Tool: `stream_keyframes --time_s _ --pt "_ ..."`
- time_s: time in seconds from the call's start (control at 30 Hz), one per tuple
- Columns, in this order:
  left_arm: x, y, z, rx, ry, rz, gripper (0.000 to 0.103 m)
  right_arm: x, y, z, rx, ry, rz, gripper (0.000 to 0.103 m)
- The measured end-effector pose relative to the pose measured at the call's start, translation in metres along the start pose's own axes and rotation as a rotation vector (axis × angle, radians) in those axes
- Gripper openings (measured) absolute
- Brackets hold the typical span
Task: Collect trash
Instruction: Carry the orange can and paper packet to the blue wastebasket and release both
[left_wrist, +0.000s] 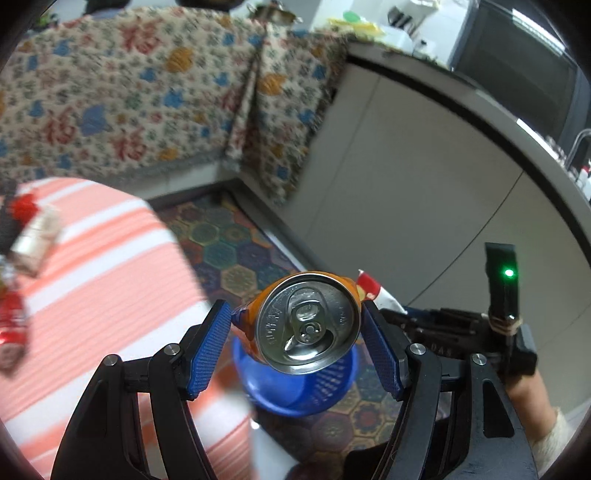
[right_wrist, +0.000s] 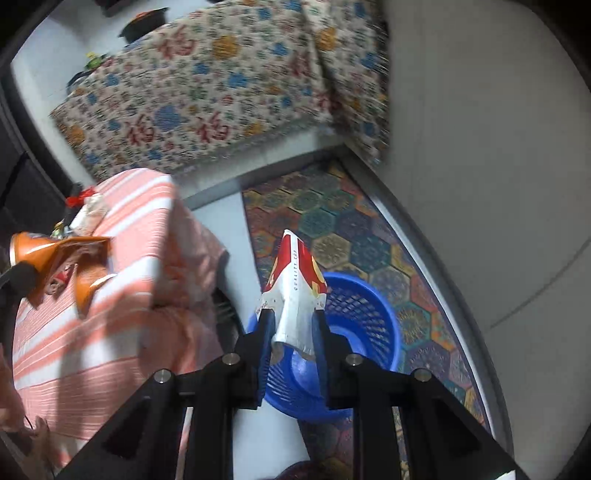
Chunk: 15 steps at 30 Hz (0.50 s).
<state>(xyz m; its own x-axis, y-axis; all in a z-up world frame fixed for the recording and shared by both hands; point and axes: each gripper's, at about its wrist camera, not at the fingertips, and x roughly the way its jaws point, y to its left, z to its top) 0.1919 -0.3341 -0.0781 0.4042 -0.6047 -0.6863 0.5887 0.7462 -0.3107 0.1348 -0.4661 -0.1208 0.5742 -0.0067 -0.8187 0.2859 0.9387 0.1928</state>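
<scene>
Left gripper (left_wrist: 295, 332): clamped on an orange can (left_wrist: 308, 323), one blue pad on each side of its body; the silver lid with its pull tab faces the left wrist camera.
Orange can, place: hanging over the near rim of the blue basket (left_wrist: 295, 391), which shows under it at 6 o'clock.
Right gripper (right_wrist: 291, 332): clenched on a flattened white and red carton (right_wrist: 295, 291); the pads pinch its lower end and its pointed end juts away toward 12 o'clock.
Carton, place: above the blue basket (right_wrist: 369, 325), over its rim at 9 o'clock of the opening.
Basket: blue plastic with a mesh wall, standing on a rug (right_wrist: 343, 236) of many-coloured hexagons.
Striped cloth (left_wrist: 92, 295): orange and white, covering a surface at 9 o'clock of the basket; blurred red and silver litter (left_wrist: 26, 236) lies at its far left edge.
Other gripper in the right wrist view: the orange can (right_wrist: 44, 254) shows at the left edge, dented.
Patterned cloth (left_wrist: 129, 92): floral, with red characters, draped over furniture at 12 o'clock beyond the rug.
Cabinet (left_wrist: 406, 166): pale fronts at 2 o'clock of the basket.
Person: a hand (left_wrist: 524, 391) on the right gripper's handle, seen in the left wrist view.
</scene>
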Motion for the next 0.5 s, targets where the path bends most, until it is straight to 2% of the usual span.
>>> stream_keyframes --time_s 0.2,0.43,0.5 --pt "0.068 -0.016 -0.008 -0.022 0.09 -0.002 0.072 0.022 -0.027 -0.003 0.051 0.008 -0.003 0.023" --pt "0.109 -0.011 -0.011 -0.076 0.152 0.002 0.073 0.052 -0.051 -0.016 0.059 0.018 0.006 0.025" --pt "0.12 -0.008 -0.009 -0.095 0.169 -0.005 0.073 0.061 -0.054 -0.018 0.053 0.019 0.011 0.029"
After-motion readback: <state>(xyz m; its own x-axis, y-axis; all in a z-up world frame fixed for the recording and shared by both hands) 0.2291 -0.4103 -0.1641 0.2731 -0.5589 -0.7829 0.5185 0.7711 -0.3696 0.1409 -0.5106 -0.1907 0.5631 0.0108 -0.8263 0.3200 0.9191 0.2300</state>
